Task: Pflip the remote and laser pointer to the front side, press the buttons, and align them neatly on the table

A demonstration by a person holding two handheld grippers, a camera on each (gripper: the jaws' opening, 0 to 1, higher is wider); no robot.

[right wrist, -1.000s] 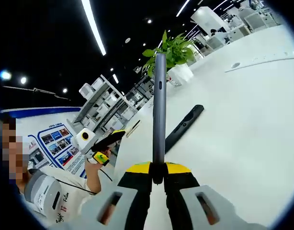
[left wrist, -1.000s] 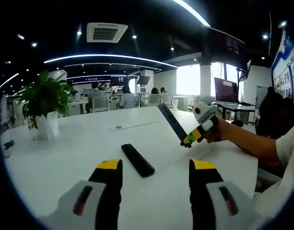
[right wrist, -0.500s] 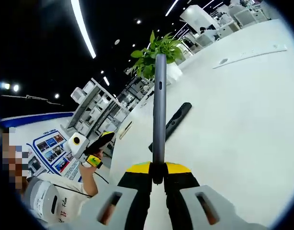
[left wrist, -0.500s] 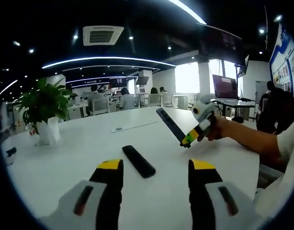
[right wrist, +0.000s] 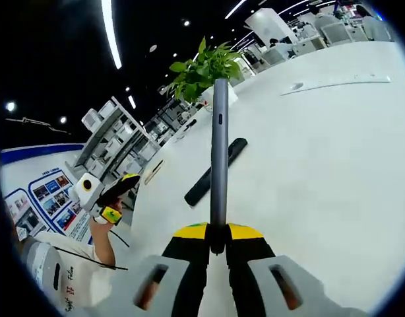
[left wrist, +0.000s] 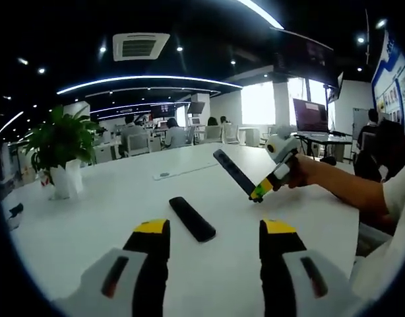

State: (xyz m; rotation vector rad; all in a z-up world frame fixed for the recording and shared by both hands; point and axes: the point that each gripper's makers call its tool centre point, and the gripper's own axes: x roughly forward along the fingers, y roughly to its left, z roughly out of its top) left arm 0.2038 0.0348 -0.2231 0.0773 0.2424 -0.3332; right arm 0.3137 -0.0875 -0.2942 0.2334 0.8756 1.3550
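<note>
White table (left wrist: 90, 218): one remote (left wrist: 192, 218) lying flat. Right claw (right wrist: 218, 232) clamps one laser pointer (right wrist: 219, 152); left claw (left wrist: 214, 231) gapes empty.

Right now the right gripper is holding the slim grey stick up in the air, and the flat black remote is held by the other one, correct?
Not quite: the flat black remote lies on the white table, as the left gripper view shows. The left gripper is open. The right gripper does hold the slim grey stick.

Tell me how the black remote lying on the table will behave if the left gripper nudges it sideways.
The black remote looks flat and lies along its whole length on the white table, so it would probably slide, not roll. The tabletop looks smooth, so it may skid or pivot if pushed off-centre. It appears rigid and slim, likely light.
</note>
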